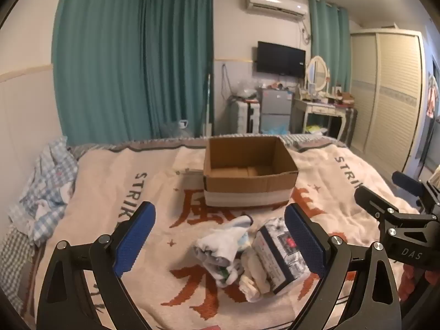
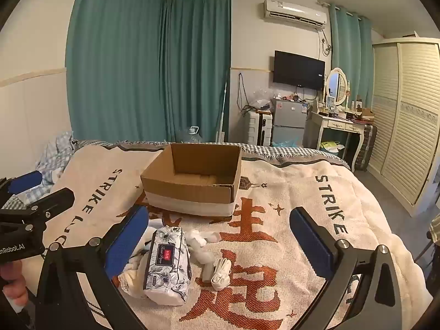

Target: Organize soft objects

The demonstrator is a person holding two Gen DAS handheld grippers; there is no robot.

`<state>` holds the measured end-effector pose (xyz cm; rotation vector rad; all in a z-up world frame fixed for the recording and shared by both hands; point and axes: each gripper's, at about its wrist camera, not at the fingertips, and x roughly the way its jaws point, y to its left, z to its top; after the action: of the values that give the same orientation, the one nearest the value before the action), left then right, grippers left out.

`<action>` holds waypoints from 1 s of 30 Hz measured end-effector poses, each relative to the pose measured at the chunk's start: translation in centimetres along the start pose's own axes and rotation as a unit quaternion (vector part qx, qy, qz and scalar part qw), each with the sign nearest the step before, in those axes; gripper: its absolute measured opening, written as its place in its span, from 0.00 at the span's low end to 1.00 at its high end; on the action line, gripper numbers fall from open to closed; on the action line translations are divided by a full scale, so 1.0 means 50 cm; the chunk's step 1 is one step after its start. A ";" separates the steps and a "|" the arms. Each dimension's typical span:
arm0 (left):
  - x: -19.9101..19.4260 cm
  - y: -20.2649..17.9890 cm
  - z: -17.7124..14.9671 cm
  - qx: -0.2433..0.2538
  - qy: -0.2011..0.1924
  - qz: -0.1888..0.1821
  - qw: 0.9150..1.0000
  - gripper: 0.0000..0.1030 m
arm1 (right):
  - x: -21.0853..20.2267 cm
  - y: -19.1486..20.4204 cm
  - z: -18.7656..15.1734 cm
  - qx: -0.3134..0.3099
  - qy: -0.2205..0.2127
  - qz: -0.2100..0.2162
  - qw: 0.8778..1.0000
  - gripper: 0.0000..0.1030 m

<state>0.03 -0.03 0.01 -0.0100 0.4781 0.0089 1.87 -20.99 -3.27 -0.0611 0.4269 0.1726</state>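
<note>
Seen from the left wrist camera, going left to right: left gripper (image 1: 220, 236) spread wide and holding nothing, hovering above the blanket (image 1: 115, 192); between its blue pads, a crumpled white cloth bundle (image 1: 222, 250), lumpy and loosely folded, lying ahead and below, well placed for this hand; touching it on the right, a tissue pack (image 1: 280, 258) in floral wrap with a dark label, long axis running near to far, partly behind the right-hand pad (image 1: 302, 236); beyond both, an open cardboard box (image 1: 249, 184), seemingly nothing inside.

From the right wrist camera: right gripper (image 2: 220, 239) also wide apart and holding nothing; tissue pack (image 2: 167, 264) well off to its left, close beside the left-hand pad (image 2: 126, 242); next to it, small white rolled socks or cloths (image 2: 211, 261), nearer the middle of the gap; box (image 2: 192, 189) ahead, slightly left.

Judged so: left hand nearer the bundle, right hand nearer the small rolls; pile apparently not yet sorted.
</note>
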 end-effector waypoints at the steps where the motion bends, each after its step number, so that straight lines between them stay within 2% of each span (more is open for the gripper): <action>1: 0.000 0.000 0.000 -0.001 -0.001 -0.001 1.000 0.94 | 0.000 0.000 0.000 0.000 0.000 0.000 1.000 1.00; 5: -0.002 0.002 0.003 -0.002 -0.004 -0.005 1.000 0.94 | 0.000 -0.001 0.000 0.002 -0.005 0.001 1.000 1.00; 7: -0.004 0.032 -0.004 -0.004 -0.006 -0.005 1.000 0.94 | 0.000 0.000 0.000 0.000 -0.005 0.001 1.000 1.00; 16: -0.013 0.020 0.009 0.003 -0.001 0.002 1.000 0.94 | 0.000 0.002 -0.002 -0.002 -0.005 -0.001 1.000 1.00; 30: -0.003 0.004 -0.003 0.003 -0.001 0.010 1.000 0.94 | 0.001 0.002 -0.004 -0.003 -0.003 -0.001 1.000 1.00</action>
<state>-0.19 0.18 -0.07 0.0006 0.4755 0.0281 1.83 -20.88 -3.49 -0.0659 0.4200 0.1719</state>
